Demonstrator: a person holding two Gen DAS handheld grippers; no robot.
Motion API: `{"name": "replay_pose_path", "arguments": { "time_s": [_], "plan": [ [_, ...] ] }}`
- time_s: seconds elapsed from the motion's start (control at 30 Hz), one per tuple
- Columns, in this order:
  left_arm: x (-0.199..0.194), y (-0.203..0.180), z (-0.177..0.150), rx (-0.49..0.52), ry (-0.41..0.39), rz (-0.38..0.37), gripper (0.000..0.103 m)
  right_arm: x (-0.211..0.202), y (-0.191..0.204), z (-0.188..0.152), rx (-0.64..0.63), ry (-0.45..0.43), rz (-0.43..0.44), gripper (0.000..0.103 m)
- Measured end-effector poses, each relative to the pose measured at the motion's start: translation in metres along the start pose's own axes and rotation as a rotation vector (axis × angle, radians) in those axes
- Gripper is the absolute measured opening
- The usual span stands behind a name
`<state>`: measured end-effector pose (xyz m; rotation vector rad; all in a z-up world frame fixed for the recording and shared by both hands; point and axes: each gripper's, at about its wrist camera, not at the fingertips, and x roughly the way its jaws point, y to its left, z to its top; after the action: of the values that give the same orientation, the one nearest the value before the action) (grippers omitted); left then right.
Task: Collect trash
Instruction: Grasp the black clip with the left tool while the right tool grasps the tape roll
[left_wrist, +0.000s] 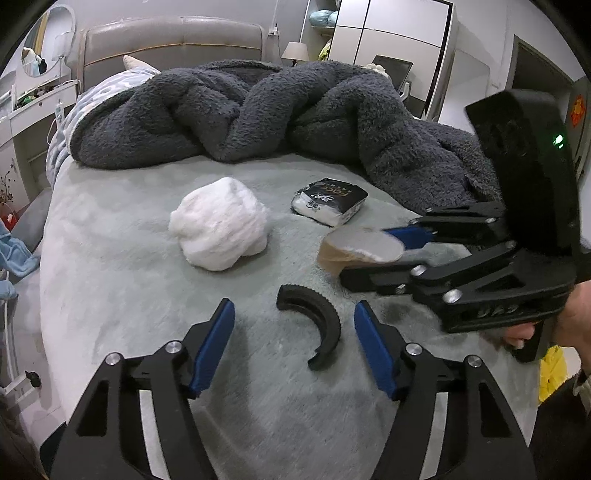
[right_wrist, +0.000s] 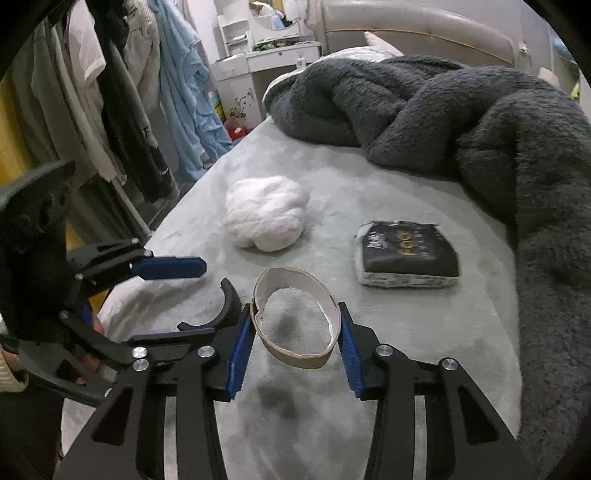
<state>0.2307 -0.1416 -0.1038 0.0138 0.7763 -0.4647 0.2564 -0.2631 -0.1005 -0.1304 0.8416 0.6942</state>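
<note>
Left wrist view recorded the left gripper (left_wrist: 293, 343) with fingers spread wide above the grey bed (left_wrist: 110, 258), a black curved plastic piece (left_wrist: 314, 325) lying on the cover between and just ahead of them. Right gripper (right_wrist: 295, 347) had its blue fingers (right_wrist: 240, 354) closed narrowly on a squashed cardboard tape ring (right_wrist: 295, 325), lifted clear of the bed; in the left view that ring (left_wrist: 360, 249) appeared blurred at the fingertips. Listed further back on the cover: a white fluffy wad (left_wrist: 219, 223), and to its right, apart from it, a black-and-white tissue pack (left_wrist: 328, 201) whose lettering was too blurred to read. A dark grey fleece blanket (left_wrist: 258, 110) lay heaped across the head and right side of the bed, hiding most of a patterned pillow (left_wrist: 110, 88). Hanging clothes (right_wrist: 129, 92) lined the left side in the right view, partly cut off by the lens rim.
</note>
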Motion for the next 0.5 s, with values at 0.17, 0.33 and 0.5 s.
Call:
{"name": "replay_pose_path", "arguments": {
  "time_s": [0.17,0.33,0.5],
  "plan": [
    [0.008,-0.005,0.003,0.007,0.018,0.0,0.057,-0.017,-0.007,-0.005,0.03,-0.03,0.001,0.044],
    [0.017,-0.009,0.003,0.017,0.042,0.014,0.043,-0.028,-0.002,-0.008,0.043,-0.047,0.018,0.044],
    [0.018,-0.011,0.003,0.028,0.061,0.028,0.033,-0.029,0.005,-0.01,0.043,-0.042,0.006,0.044]
  ]
}}
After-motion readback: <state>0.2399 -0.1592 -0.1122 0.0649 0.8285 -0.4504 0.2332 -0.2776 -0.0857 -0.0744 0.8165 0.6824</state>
